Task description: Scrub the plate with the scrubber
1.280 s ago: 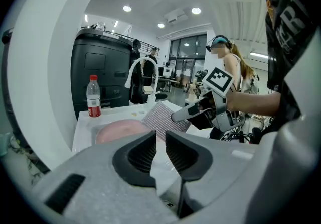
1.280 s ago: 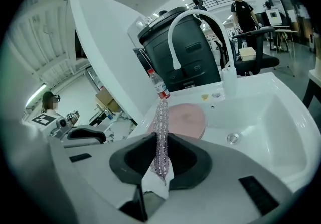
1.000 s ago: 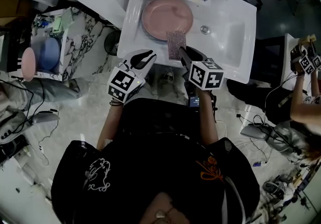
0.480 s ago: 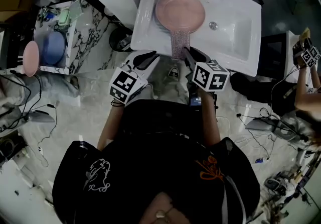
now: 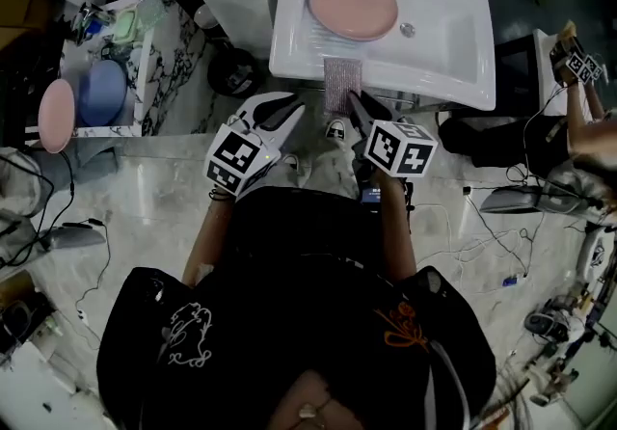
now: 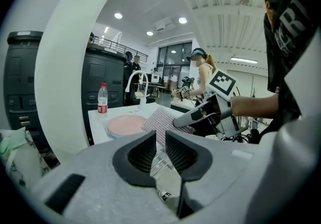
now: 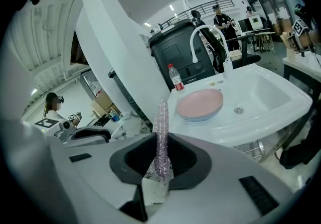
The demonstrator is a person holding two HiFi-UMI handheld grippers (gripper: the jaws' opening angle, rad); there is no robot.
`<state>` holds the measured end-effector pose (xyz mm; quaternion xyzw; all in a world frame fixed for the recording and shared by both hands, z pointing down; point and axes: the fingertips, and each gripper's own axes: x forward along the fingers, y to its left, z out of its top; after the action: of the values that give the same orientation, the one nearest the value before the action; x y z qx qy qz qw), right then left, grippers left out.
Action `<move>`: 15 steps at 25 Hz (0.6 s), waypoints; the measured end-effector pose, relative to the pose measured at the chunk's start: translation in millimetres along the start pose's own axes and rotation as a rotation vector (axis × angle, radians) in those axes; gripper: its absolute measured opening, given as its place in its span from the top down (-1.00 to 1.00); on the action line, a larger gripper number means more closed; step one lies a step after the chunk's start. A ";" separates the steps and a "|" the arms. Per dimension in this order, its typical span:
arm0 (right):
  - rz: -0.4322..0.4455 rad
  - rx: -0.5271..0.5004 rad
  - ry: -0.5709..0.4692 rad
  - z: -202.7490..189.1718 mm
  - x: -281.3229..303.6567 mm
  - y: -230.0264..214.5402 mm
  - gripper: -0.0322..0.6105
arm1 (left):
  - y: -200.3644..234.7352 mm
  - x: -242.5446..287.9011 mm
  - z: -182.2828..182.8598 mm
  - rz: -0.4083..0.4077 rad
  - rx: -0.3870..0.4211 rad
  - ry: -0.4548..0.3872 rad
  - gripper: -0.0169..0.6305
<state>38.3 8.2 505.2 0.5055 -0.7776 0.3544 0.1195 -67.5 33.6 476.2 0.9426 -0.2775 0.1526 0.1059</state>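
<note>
Two hand-held claws hang side by side at the centre of the head view, just short of a white sink (image 5: 453,67) at the top of the frame. The right claw (image 7: 161,140) is clamped on a thin, glittery scrubber (image 7: 161,112). Its own view shows the scrubber edge-on and upright between the jaws, while the head view and the left claw's view show its broad mesh face instead. The left claw (image 6: 160,140) holds nothing, its jaws a narrow gap apart; the head view is too small to show that gap. The pink plate (image 5: 354,4) lies on the sink's flat left part beside the basin, apart from the scrubber. A red-capped bottle (image 7: 173,78) stands at the sink's far edge; the head view cuts it off at the top of the frame. At the left of the head view a marbled stand (image 5: 178,57) holds a blue dish (image 5: 96,95), its other contents too small to make out.
</note>
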 end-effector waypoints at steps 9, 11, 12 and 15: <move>-0.051 0.027 -0.029 -29.8 -28.7 23.5 0.68 | -24.4 -19.7 -6.7 -0.085 0.030 -0.022 0.74; -0.054 0.024 -0.028 -33.1 -34.1 26.6 0.67 | -29.6 -21.6 -5.4 -0.092 0.031 -0.026 0.74; -0.054 0.021 -0.027 -34.2 -36.5 27.8 0.67 | -32.1 -22.0 -5.0 -0.094 0.031 -0.027 0.74; -0.050 0.016 -0.023 -35.6 -42.4 28.5 0.67 | -39.0 -21.0 -3.5 -0.097 0.034 -0.025 0.74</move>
<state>26.9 68.7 495.4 0.5299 -0.7631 0.3516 0.1151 -63.5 77.0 467.8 0.9584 -0.2303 0.1401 0.0937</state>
